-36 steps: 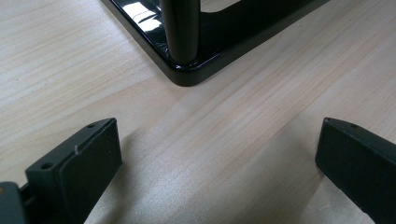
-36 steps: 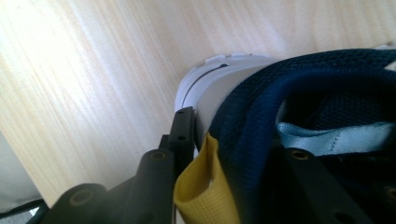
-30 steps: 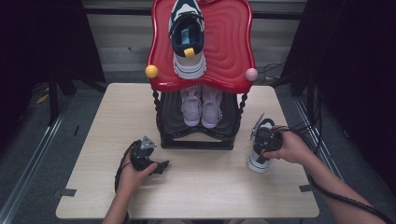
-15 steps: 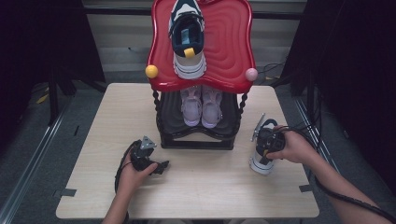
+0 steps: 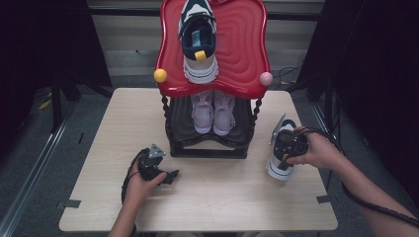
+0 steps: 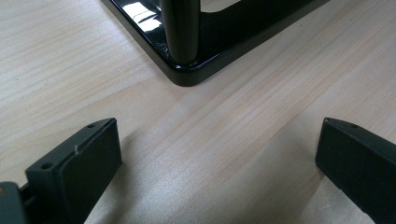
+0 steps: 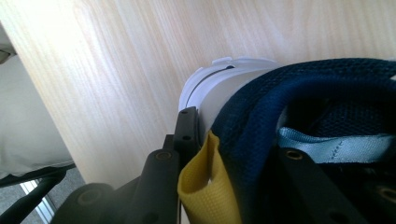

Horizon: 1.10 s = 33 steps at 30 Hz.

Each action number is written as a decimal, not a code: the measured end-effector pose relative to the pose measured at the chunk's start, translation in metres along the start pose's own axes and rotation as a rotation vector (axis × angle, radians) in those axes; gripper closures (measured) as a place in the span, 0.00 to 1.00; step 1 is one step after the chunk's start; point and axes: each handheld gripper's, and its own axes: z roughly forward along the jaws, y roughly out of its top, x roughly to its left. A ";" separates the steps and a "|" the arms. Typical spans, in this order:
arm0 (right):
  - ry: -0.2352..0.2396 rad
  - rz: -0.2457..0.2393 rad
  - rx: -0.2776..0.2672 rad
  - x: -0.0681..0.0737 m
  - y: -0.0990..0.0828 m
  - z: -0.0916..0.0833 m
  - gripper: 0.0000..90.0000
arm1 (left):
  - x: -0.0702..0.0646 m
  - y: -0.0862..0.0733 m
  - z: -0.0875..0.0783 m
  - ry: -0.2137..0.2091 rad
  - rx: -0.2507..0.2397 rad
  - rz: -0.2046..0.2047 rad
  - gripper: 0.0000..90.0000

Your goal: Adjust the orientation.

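While my right gripper (image 7: pixel 224 140) kept its fingers clamped over the heel collar of the navy shoe (image 5: pixel 279 163), one inside, one outside, that shoe had slid a little nearer me on the worktop (image 5: pixel 222 197), right of the black rack (image 5: pixel 210 145). I judged it was being lifted away. My left gripper (image 5: pixel 170 176) stayed resting, fingers wide apart, holding nothing.

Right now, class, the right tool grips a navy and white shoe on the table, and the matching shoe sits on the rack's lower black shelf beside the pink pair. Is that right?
Not quite. The matching shoe lies on the rack's red top shelf, as the high view shows; only the pink pair occupies the lower black shelf. The right tool does grip a navy and white shoe on the table.
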 end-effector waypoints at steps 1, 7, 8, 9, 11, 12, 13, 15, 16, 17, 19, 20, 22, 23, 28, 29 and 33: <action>-0.001 -0.002 -0.003 0.000 0.000 -0.003 0.79 | 0.000 0.000 0.000 0.000 0.000 0.000 0.00; -0.002 -0.009 0.004 0.003 0.002 -0.021 0.79 | 0.000 0.000 0.000 0.000 0.001 0.000 0.00; -0.012 -0.023 0.010 0.002 0.002 -0.024 0.79 | 0.000 0.000 0.000 0.000 0.001 0.000 0.00; -0.015 -0.032 0.010 0.003 0.002 -0.027 0.79 | 0.000 0.000 0.000 0.000 0.001 0.000 0.00; -0.014 -0.020 -0.001 0.005 0.002 -0.034 0.79 | 0.000 0.000 0.000 0.000 0.001 0.000 0.00; -0.016 -0.028 0.001 0.005 0.002 -0.037 0.79 | 0.000 0.000 0.000 -0.002 0.003 0.000 0.00; -0.016 -0.031 -0.001 0.005 0.002 -0.040 0.79 | 0.000 0.000 0.000 -0.001 0.003 0.000 0.00; -0.017 -0.031 -0.014 0.006 0.002 -0.047 0.79 | 0.000 0.000 0.000 -0.001 0.003 0.000 0.00; -0.020 -0.034 -0.014 0.006 0.003 -0.051 0.79 | 0.000 0.000 0.000 -0.001 0.003 0.000 0.00; -0.022 -0.030 -0.018 0.007 0.003 -0.055 0.79 | 0.000 0.000 0.000 -0.002 0.003 0.000 0.00; -0.031 -0.044 -0.018 0.007 0.004 -0.063 0.79 | 0.000 0.000 0.000 -0.001 0.002 -0.002 0.00; -0.029 -0.040 -0.021 0.007 0.005 -0.068 0.79 | 0.000 0.000 0.000 -0.001 0.002 -0.002 0.00; -0.039 -0.042 -0.022 0.007 0.007 -0.076 0.79 | 0.000 0.000 0.000 -0.002 0.002 -0.002 0.00; -0.049 -0.050 -0.019 0.007 0.008 -0.080 0.79 | 0.000 0.000 0.000 -0.002 0.002 -0.002 0.00; -0.085 -0.062 -0.028 0.008 0.013 -0.097 0.79 | 0.000 0.000 0.000 -0.002 0.002 -0.001 0.00; -0.090 -0.043 -0.022 0.010 0.014 -0.101 0.79 | 0.000 0.000 0.000 -0.002 0.003 0.000 0.00; -0.116 -0.062 -0.026 0.012 0.018 -0.113 0.79 | 0.000 0.000 0.000 -0.002 0.002 -0.001 0.00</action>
